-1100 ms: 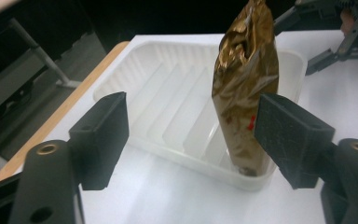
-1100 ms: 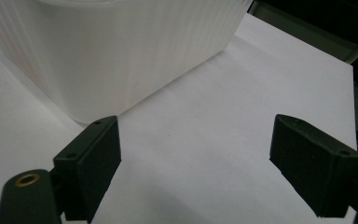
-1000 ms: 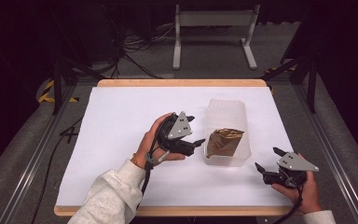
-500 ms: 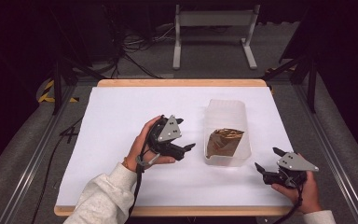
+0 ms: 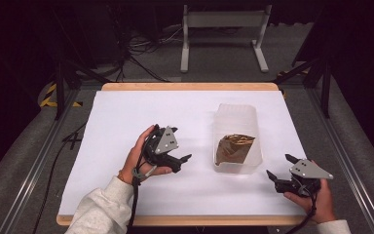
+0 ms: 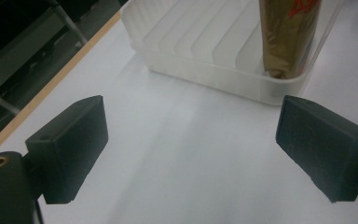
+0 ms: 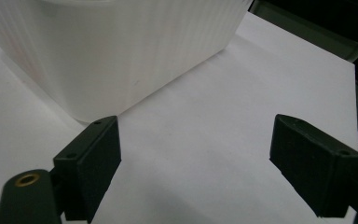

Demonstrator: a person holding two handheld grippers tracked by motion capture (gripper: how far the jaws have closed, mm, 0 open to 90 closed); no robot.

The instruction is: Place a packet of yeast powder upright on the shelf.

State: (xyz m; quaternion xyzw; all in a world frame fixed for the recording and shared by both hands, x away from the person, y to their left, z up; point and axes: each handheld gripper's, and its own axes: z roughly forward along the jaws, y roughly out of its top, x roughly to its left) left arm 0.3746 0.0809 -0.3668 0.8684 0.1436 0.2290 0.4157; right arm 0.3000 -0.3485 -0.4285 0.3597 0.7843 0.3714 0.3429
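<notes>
A translucent plastic container point(image 5: 237, 122) stands right of centre on the white table top point(image 5: 126, 112), with a gold-brown foil packet point(image 5: 233, 148) upright in its near end. My left gripper point(image 5: 182, 144) hovers just left of the container, open and empty, jaws pointing at it. In the left gripper view the container point(image 6: 205, 70) and packet point(image 6: 286, 37) lie ahead of the open left gripper point(image 6: 191, 140). My right gripper point(image 5: 280, 165) rests open near the front right corner. The right gripper view has the container's ribbed wall point(image 7: 121, 46) close ahead of the open right gripper point(image 7: 196, 163).
The white sheet lies on a wooden board whose front edge point(image 5: 175, 220) shows. Behind the table stand a grey metal frame point(image 5: 224, 29) and loose cables point(image 5: 141, 48) on the floor. Dark rails run along both sides.
My left gripper has drawn back to the left, away from the container, and a little toward the person. The right gripper, container and packet have stayed put.
</notes>
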